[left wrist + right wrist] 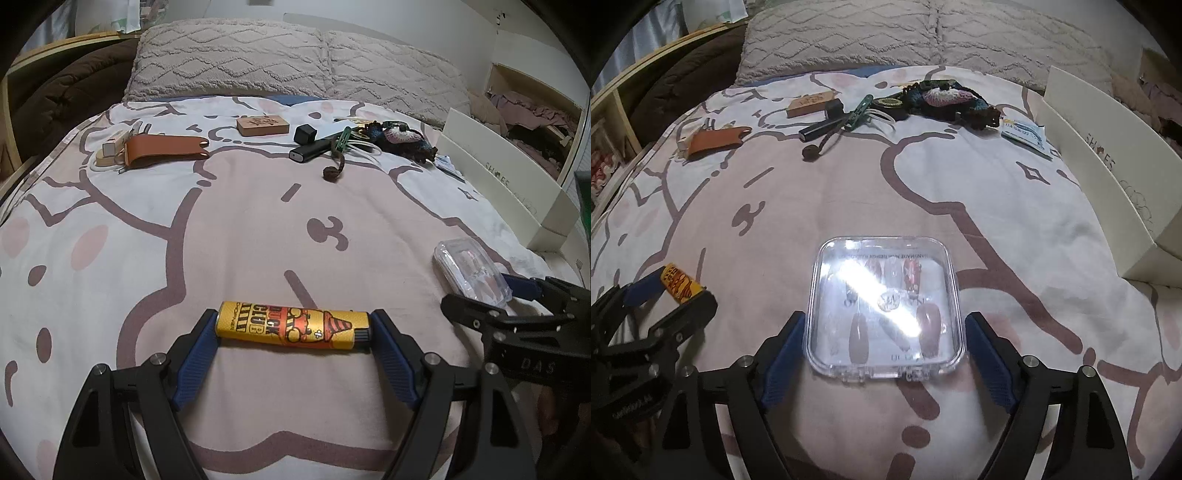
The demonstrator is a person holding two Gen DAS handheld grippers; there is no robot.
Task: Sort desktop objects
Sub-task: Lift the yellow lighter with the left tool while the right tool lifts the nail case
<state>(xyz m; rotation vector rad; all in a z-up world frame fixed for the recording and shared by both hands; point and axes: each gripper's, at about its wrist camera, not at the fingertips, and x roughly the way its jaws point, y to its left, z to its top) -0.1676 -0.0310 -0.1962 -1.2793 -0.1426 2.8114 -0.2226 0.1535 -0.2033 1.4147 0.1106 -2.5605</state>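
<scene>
Left gripper (293,330) clamps yellow lighter (291,326) endwise on bedspread (240,221); light, stiff, slick. Right gripper (885,332) released, jaws flanking clear nail case (884,310), untouched; brittle plastic, grip side edges.

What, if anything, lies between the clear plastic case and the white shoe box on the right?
Nothing visible does. The clear case sits between the right claw's fingers, and only bare bedspread stretches from it to the shoe box. The blue packet lies farther back, off that line.
</scene>
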